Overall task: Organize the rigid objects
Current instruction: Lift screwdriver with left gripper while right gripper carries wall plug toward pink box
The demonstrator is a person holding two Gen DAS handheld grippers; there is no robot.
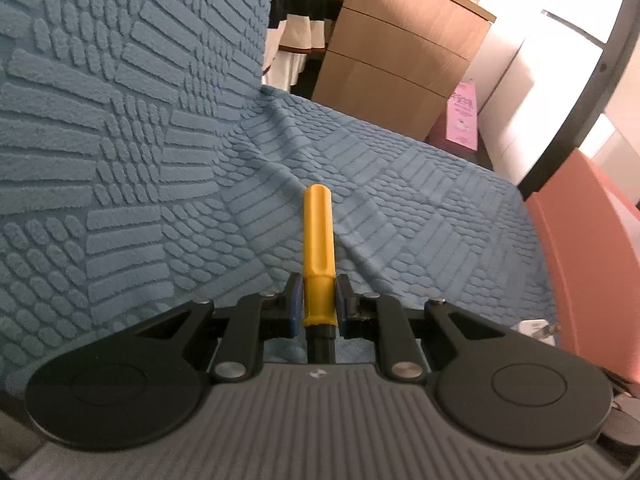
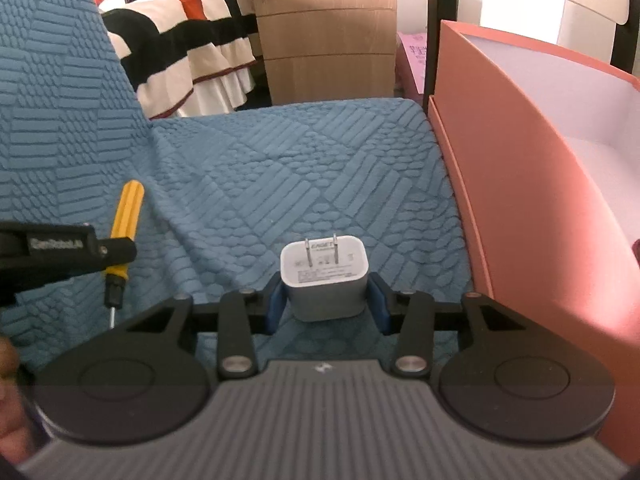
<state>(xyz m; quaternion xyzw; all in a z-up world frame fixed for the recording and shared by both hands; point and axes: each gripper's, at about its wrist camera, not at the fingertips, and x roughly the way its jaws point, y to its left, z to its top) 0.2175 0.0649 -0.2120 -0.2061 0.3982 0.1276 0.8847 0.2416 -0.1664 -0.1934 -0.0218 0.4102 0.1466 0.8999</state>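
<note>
Box [image 2: 520, 200] stands just right of the right gripper [image 2: 326, 304], which clamps the charger [image 2: 324, 276] by its smooth flanks, prongs forward: light, rigid, likely slippery. Left gripper [image 1: 316, 300] pinches the screwdriver [image 1: 318, 248] at the handle base: stiff, light, apt to pivot.

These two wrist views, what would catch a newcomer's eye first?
The yellow-handled screwdriver stands out, clamped in the left gripper above the blue textured sofa cover. Next, the white two-prong plug adapter sits between the right gripper fingers, prongs pointing away from the camera. On the right stands the open salmon-pink cardboard box.
</note>
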